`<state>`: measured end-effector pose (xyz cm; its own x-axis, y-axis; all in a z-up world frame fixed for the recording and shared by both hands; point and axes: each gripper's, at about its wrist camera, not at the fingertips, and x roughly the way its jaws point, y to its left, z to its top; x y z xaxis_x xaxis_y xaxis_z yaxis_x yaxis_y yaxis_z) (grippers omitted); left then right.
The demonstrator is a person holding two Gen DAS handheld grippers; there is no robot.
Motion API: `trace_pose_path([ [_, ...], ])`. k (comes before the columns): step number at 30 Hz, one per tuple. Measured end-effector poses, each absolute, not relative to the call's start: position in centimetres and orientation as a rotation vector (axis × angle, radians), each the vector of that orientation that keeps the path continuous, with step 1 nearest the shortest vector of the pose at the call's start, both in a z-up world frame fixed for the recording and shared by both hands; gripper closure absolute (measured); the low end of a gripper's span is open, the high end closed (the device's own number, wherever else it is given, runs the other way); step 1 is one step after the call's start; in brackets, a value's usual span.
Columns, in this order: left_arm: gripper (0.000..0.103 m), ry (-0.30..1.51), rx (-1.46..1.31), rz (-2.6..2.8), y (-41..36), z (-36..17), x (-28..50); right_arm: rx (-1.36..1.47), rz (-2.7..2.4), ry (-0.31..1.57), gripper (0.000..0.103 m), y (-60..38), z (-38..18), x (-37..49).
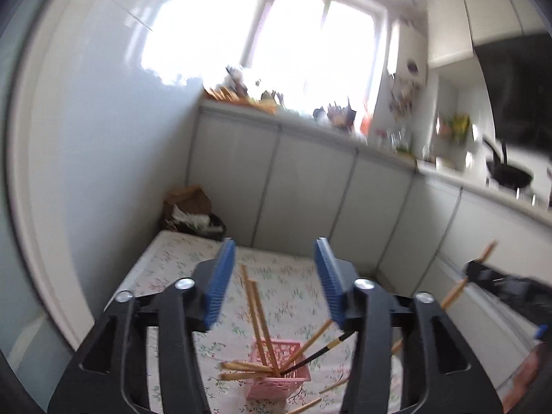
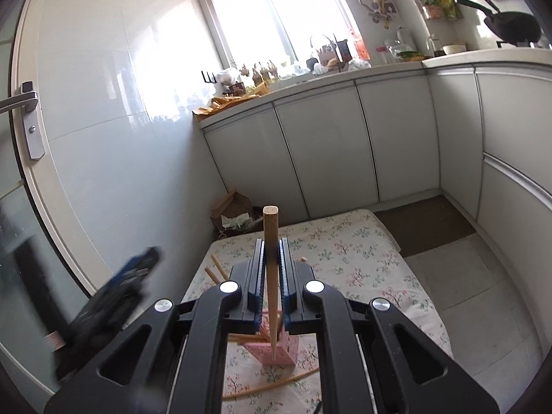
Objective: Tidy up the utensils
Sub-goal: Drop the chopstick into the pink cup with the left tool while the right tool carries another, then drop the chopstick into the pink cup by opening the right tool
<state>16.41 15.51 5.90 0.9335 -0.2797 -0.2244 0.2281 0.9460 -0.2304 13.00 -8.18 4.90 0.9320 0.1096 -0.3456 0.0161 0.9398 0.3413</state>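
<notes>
A pink lattice basket (image 1: 276, 384) stands on a floral-clothed table (image 1: 172, 258). It holds several wooden chopsticks (image 1: 257, 310) and a black chopstick (image 1: 321, 350). My left gripper (image 1: 275, 245) hovers above the basket, open, with nothing between its blue pads. In the right wrist view, my right gripper (image 2: 271, 245) is shut on one wooden chopstick (image 2: 270, 227), held upright with its lower tip over the basket (image 2: 288, 348). The left gripper (image 2: 127, 283) appears blurred at the left there. The right gripper (image 1: 500, 283) and its chopstick show at the right edge of the left wrist view.
Loose chopsticks (image 2: 262, 386) lie on the cloth around the basket. A bin with cardboard (image 2: 234, 214) sits behind the table. White cabinets (image 2: 327, 148) line the back and right, a door (image 2: 20, 100) stands at the left, and a wok (image 2: 510, 27) is on the counter.
</notes>
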Motion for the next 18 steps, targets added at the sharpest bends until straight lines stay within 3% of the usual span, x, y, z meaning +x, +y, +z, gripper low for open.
trace_pose_path([
  [7,0.047,0.192,-0.282,-0.248,19.2,8.1,13.2,0.274,0.027,0.312,0.095,-5.4,4.5,15.8],
  [14,0.043,0.172,-0.279,-0.234,20.2,8.3,12.7,0.262,0.031,0.318,0.095,-3.7,0.5,18.8],
  [16,0.043,0.18,-0.281,-0.232,20.4,8.4,12.9,0.266,0.028,0.331,0.09,-3.7,-0.7,18.8],
  [18,0.041,0.177,-0.272,-0.228,20.5,8.5,12.8,0.286,0.031,0.322,0.067,-4.0,-0.8,17.9],
])
